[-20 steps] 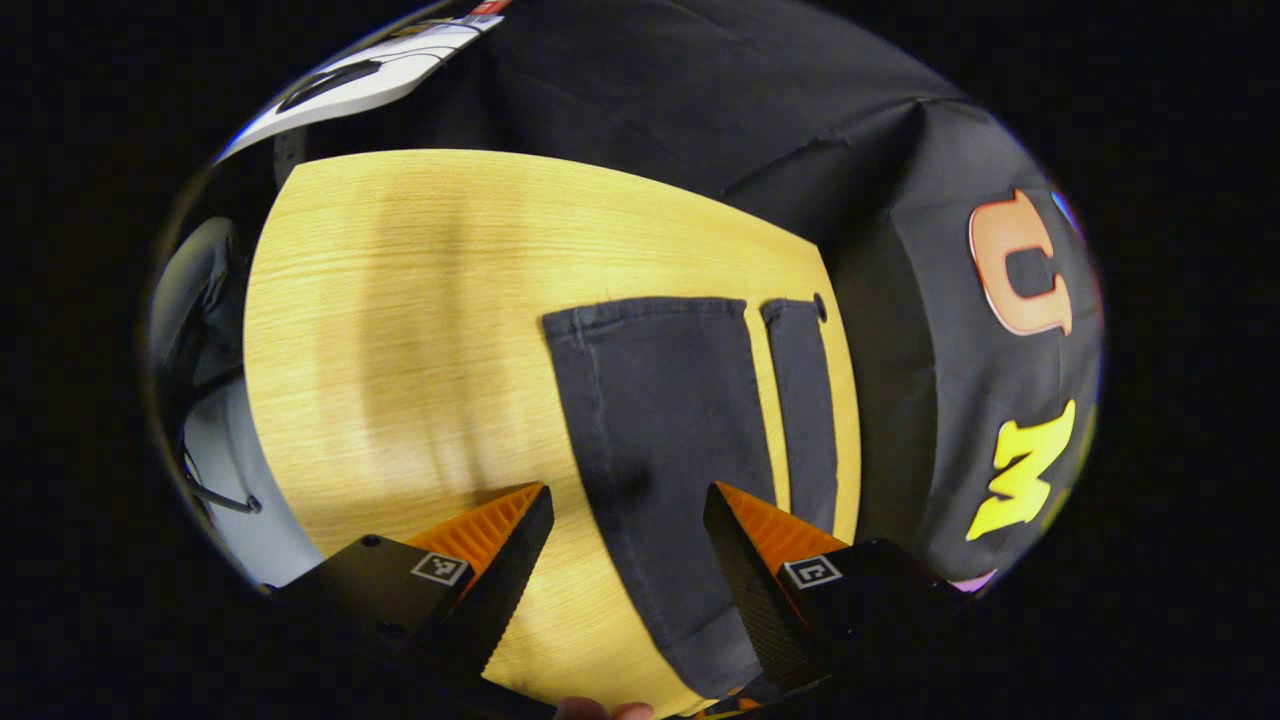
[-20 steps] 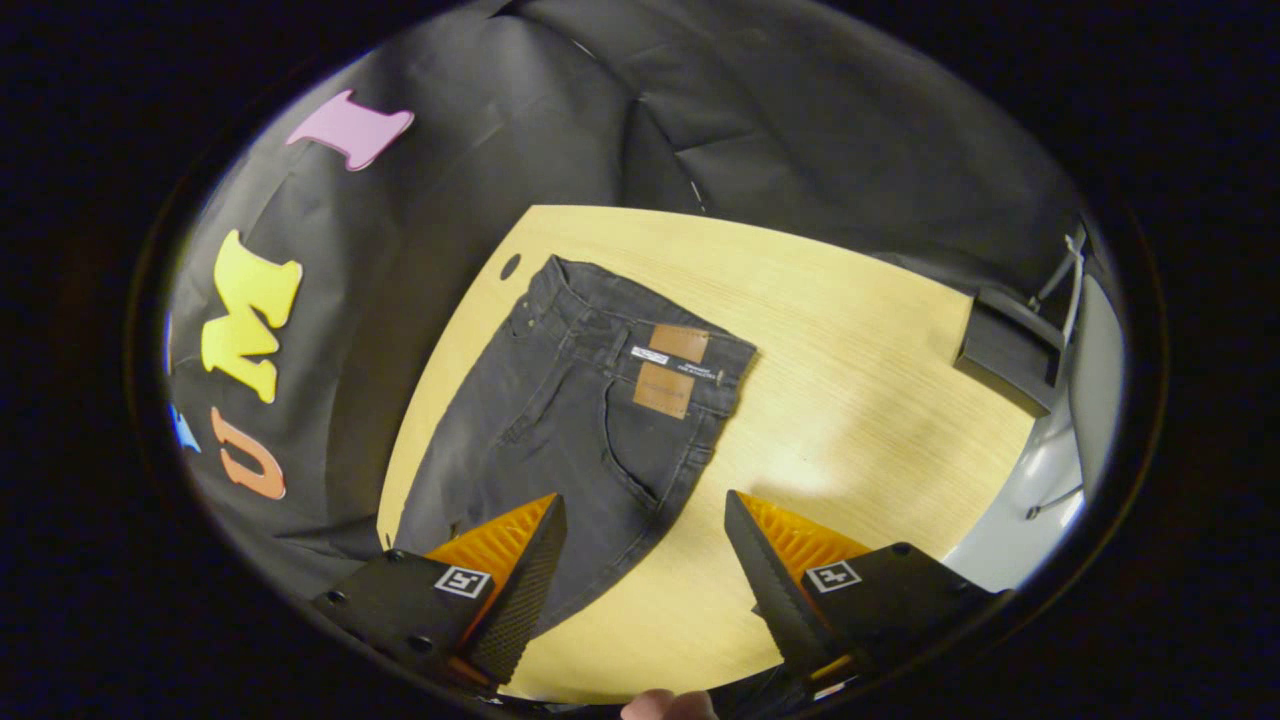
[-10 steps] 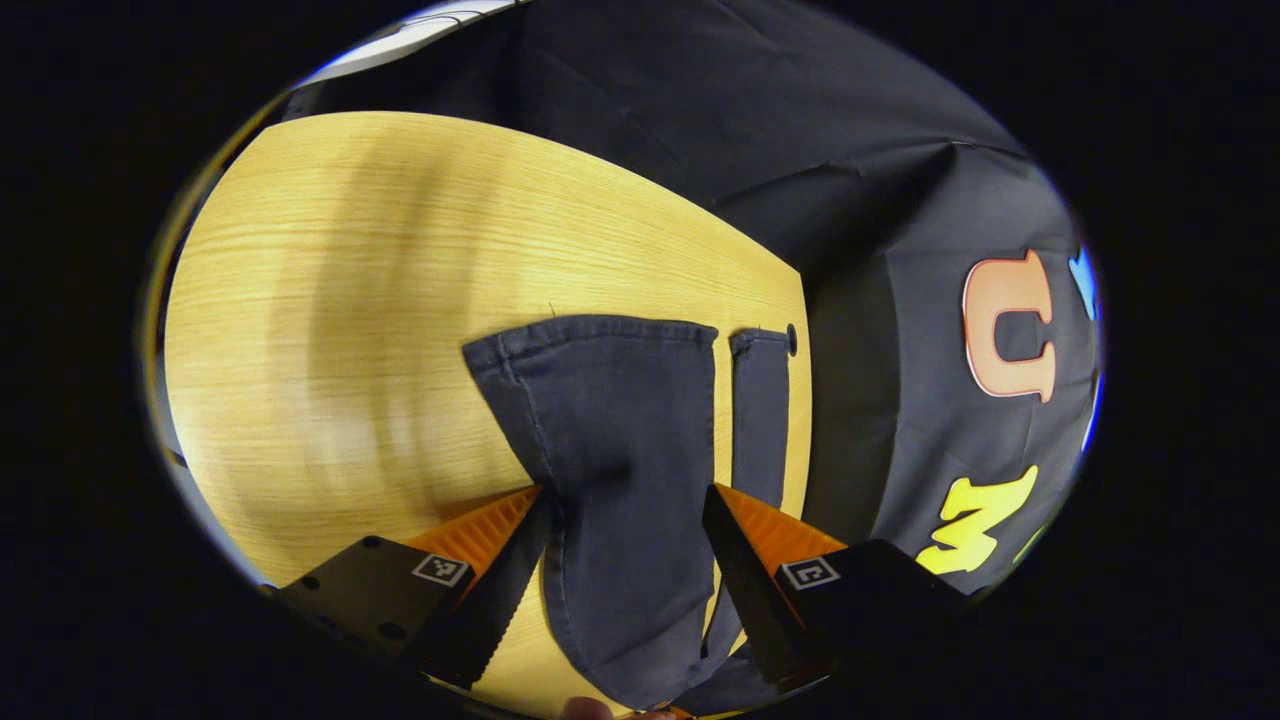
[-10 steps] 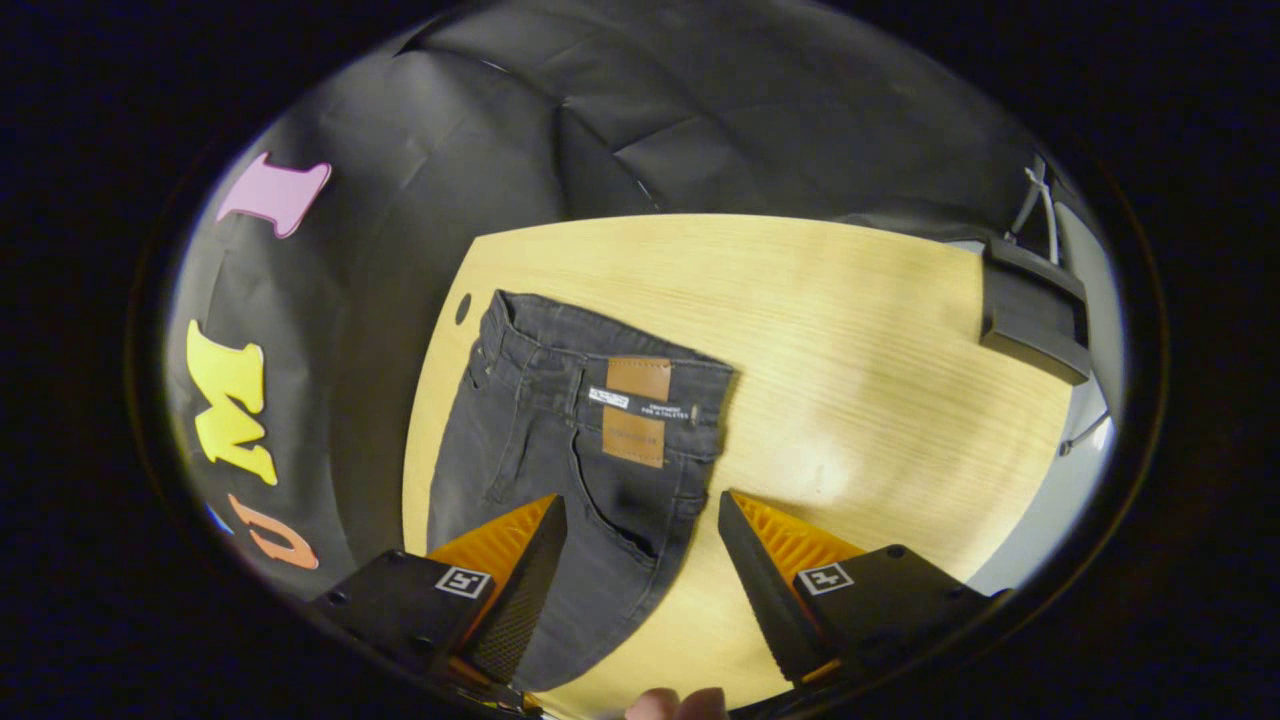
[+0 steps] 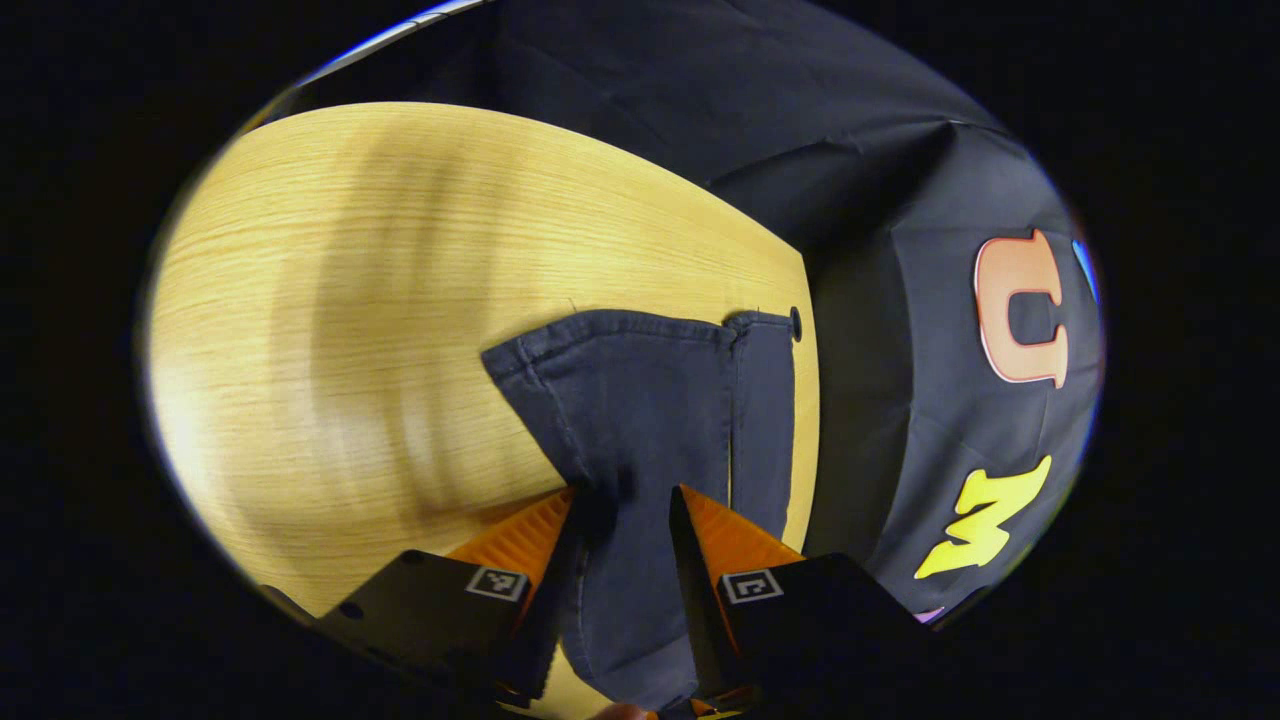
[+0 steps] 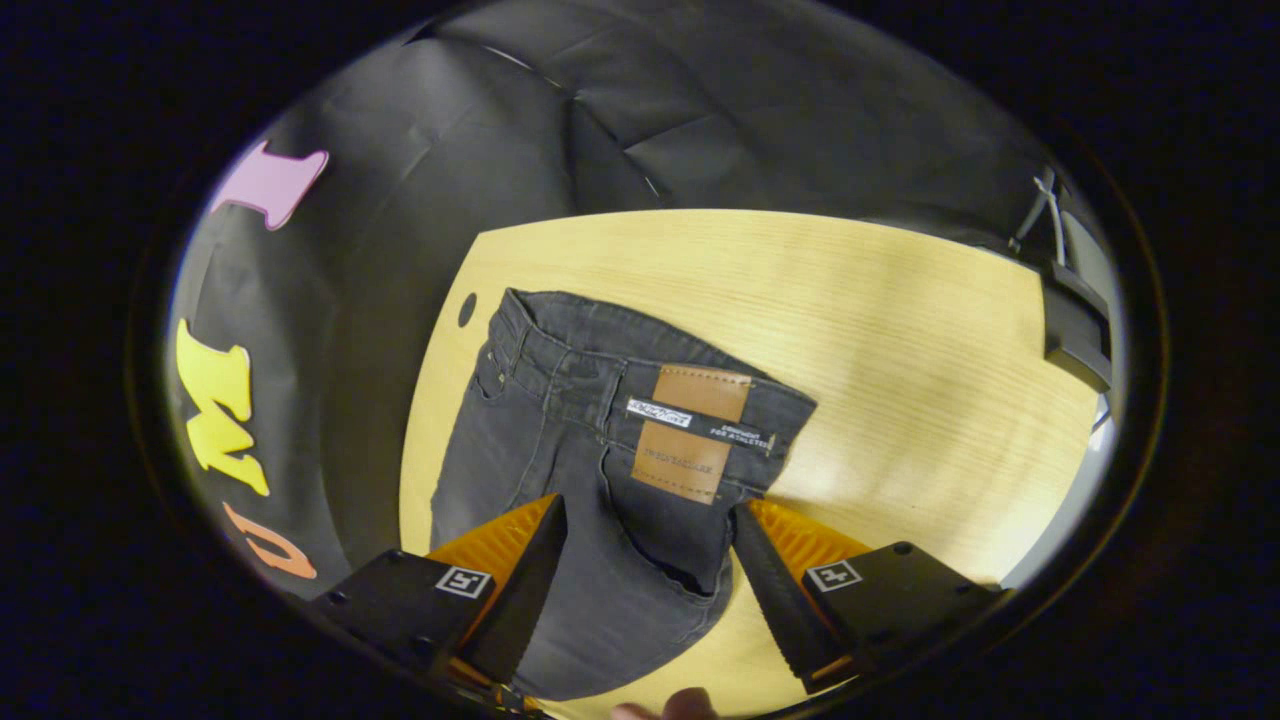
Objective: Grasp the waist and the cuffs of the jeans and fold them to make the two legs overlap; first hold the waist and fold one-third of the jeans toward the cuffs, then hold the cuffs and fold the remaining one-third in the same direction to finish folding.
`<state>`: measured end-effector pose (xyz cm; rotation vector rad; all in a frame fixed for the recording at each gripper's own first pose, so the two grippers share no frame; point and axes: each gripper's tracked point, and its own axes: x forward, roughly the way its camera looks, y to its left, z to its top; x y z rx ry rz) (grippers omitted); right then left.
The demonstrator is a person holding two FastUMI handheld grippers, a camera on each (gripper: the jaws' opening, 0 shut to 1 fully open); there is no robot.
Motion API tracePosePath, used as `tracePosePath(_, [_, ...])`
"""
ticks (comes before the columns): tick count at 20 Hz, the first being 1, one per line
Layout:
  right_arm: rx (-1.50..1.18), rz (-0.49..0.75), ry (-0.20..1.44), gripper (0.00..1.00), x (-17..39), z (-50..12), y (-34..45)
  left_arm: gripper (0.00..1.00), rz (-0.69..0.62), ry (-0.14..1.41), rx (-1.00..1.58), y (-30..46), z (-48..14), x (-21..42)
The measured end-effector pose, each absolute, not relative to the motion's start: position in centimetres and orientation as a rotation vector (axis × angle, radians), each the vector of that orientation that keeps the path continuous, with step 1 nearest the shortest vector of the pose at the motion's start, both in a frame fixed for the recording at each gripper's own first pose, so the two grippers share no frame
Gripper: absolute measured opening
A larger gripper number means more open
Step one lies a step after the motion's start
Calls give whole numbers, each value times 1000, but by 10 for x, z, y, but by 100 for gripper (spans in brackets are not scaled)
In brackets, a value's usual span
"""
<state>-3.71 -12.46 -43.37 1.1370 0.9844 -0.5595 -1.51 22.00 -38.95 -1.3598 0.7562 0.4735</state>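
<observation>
Dark grey jeans [image 5: 640, 400] lie flat on a wooden table [image 5: 350, 300], legs side by side. In the left gripper view the cuffs [image 5: 610, 325] point away from me. My left gripper [image 5: 625, 495] is shut on the nearer leg, pinching its cloth a little below the cuff; that leg touches the far leg [image 5: 762, 400]. In the right gripper view the jeans' waistband [image 6: 600, 350] with a brown leather patch [image 6: 690, 430] lies ahead. My right gripper [image 6: 645, 510] stands open, with the hip part of the jeans between its fingers.
The booth's black cloth wall runs along the table's far edge. A round cable hole [image 6: 467, 308] sits in the table corner by the waistband. A black box [image 6: 1075, 325] stands at the table's right end. A person's fingertip [image 6: 690, 705] shows at the bottom.
My left gripper's fingers closed in on the near leg, and its cuff slid over against the far leg. My right gripper moved forward over the hip toward the waistband, staying open.
</observation>
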Motion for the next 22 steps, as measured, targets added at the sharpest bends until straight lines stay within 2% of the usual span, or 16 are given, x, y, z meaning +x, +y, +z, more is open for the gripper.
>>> tracePosePath(1, [1078,-581,1018,82,-42,-440,-127,52,486,768,-1351,221,-391,-15])
tracePosePath(3, [1004,-607,1068,60,-48,-447,-130,19,507,780,-1344,221,-395,-14])
tracePosePath(5, [1025,-624,1077,35,-45,-450,-131,9,504,771,-1350,220,-393,-14])
tracePosePath(7, [1081,-628,1081,11,-43,-448,-130,6,527,770,-1362,224,-390,-21])
tracePosePath(8, [1096,-625,1082,10,-44,-444,-129,5,540,768,-1380,224,-385,-24])
tracePosePath(9, [1108,-620,1081,0,-44,-442,-130,4,550,768,-1396,225,-377,-28])
tracePosePath(12, [1150,-559,1059,1,-40,-419,-127,4,554,777,-1424,223,-349,-39])
tracePosePath(16, [1192,-445,1013,0,-17,-356,-120,4,538,763,-1426,223,-306,-32])
tracePosePath(18, [1165,-389,1000,0,3,-333,-118,4,521,781,-1423,224,-291,-20])
tracePosePath(19, [1153,-364,996,1,13,-323,-118,0,514,792,-1417,226,-285,-11])
tracePosePath(20, [1148,-342,992,0,28,-313,-119,4,506,807,-1405,228,-280,1])
tracePosePath(22, [1134,-298,989,1,60,-303,-120,4,464,835,-1362,231,-273,34])
